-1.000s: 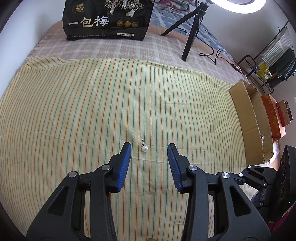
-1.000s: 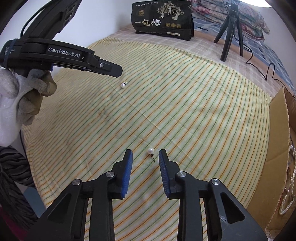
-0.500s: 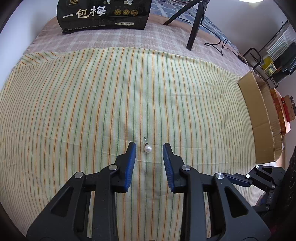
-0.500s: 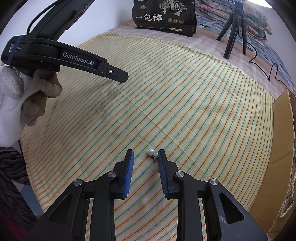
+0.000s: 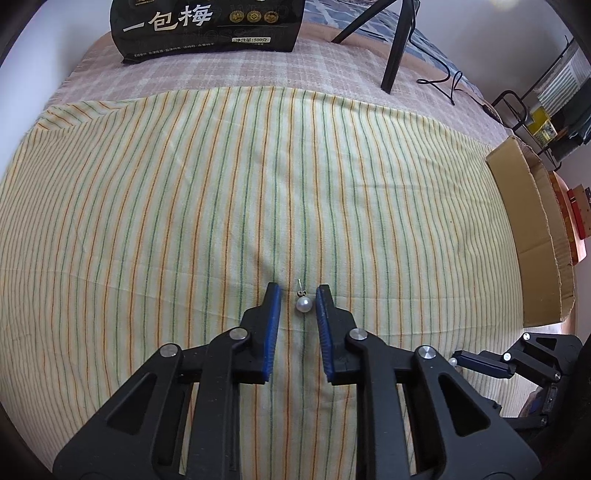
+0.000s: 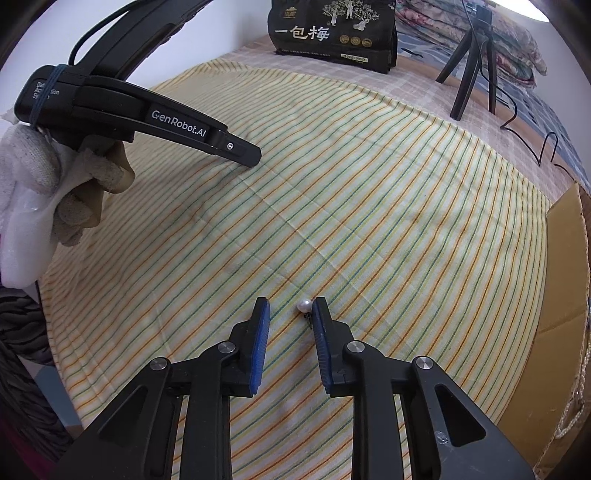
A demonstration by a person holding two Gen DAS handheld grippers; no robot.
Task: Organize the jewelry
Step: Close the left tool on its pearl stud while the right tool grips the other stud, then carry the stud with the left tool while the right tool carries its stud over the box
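The biggest change is at the left tongs (image 5: 297, 295): they have come down toward the striped cloth (image 5: 221, 184) on the bed, and their jaws, wide a second ago, are closing around a pearl stud earring (image 5: 304, 304). The pearl lies on the cloth between the blue pads (image 5: 272, 332), hard up against the right-hand one with a clear gap on the other side, its post pointing away from the camera. It is not yet pinched.

The right tongs (image 6: 291, 308) have hardly shifted, and their jaws are closing more slowly on a second pearl stud earring (image 6: 304, 305). That pearl sits beside the tip of the right-hand pad, seemingly touching it, with open cloth between it and the left pad.

For the task, this looks like a two-handed pickup about to complete: both earrings are bracketed, neither is lifted. The cardboard box (image 5: 532, 236) at the cloth's edge, where a pearl strand (image 6: 576, 406) hangs, is probably where they go.

Counted, largest first:
- one striped cloth
- one cardboard box
- one black snack bag (image 5: 207, 29)
- one black tripod (image 6: 476, 62)
- two tongs
- one gloved hand (image 6: 55, 184) in view
- one pearl strand
- two pearl stud earrings
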